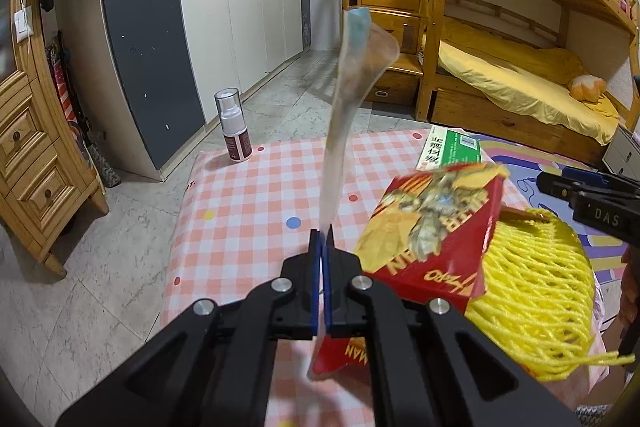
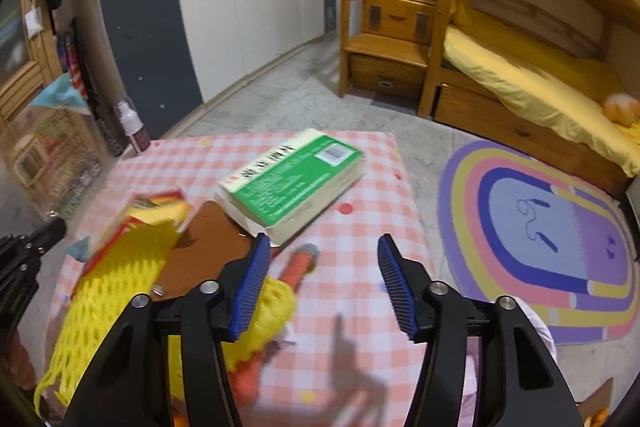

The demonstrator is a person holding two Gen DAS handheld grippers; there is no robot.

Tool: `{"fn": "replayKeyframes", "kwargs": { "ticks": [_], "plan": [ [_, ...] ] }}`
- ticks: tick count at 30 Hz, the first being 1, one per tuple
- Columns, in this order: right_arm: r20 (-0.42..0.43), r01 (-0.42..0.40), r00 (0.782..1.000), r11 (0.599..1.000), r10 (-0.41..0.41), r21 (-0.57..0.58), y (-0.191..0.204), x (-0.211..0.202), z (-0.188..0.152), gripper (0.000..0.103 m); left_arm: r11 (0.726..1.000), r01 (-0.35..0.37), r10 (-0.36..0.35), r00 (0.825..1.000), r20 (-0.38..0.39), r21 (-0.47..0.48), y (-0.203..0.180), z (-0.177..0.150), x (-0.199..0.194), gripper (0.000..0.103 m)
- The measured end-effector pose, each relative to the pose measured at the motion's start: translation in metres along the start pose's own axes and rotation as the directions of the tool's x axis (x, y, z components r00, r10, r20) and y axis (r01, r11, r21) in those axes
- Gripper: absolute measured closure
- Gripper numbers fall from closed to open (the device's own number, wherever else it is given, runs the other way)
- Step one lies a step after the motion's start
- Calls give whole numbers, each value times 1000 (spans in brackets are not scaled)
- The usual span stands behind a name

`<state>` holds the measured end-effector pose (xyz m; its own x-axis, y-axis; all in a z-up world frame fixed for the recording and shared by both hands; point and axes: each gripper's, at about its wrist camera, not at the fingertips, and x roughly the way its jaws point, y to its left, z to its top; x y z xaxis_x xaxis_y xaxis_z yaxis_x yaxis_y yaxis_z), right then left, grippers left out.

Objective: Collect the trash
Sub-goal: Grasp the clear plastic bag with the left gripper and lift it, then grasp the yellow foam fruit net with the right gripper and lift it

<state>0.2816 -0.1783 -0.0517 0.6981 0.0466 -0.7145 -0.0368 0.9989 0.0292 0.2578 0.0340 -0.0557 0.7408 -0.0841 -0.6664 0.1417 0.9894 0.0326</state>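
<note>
A: Item one, largest: table [image 2: 360, 187] under a pink-and-white checked cloth with coloured dots; bears all the trash listed below.

B: Item two?

A: Yellow foam net [image 1: 536, 291], near edge of the table, touching the red box; in the right wrist view it lies under and left of the right gripper's left finger.

B: Boxes?

A: Red snack box [image 1: 432, 227], tilted, resting against the net, blurred; green-and-cream box [image 2: 292, 179], flat on the cloth beyond it, barcode upward.

B: Smaller lots?

A: Clear plastic bag [image 1: 352, 99] with a blue top edge, standing up from the left gripper [image 1: 322, 239]; jaws clenched on its lower edge. Spray bottle [image 1: 234, 127], upright at the far left corner of the table. Orange stick-shaped piece [image 2: 298, 265], on the cloth between the right gripper's fingers, partly under the net; what it is I cannot tell.

B: Right gripper [image 2: 320, 255]?

A: Released; blue pads apart above the cloth, grasping nothing.
</note>
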Motion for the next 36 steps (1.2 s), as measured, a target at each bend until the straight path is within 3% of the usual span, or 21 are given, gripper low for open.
{"fn": "replayKeyframes", "kwargs": {
  "ticks": [7,12,17,23,30,36],
  "plan": [
    [-15,-35,999,999,36,27,3,14,8,43,999,-40,40,999,-14,-5,6,2,8,103],
    [16,-42,999,998,41,46,-7,-9,-5,43,999,-44,44,999,2,18,11,-11,-9,103],
    [60,-37,998,998,34,55,-11,-41,-25,43,999,-47,47,998,-30,23,15,-30,-21,103],
    [108,-74,992,995,67,66,-10,-79,-59,43,997,-68,67,997,-49,-23,26,-49,-34,103],
    [109,-99,989,995,99,-12,13,-92,-82,44,997,-73,71,996,-55,-35,22,-63,-47,103],
    [45,-147,987,983,153,-109,33,-83,-94,43,997,-67,66,996,-56,-31,20,-66,-47,103]
  ]
}}
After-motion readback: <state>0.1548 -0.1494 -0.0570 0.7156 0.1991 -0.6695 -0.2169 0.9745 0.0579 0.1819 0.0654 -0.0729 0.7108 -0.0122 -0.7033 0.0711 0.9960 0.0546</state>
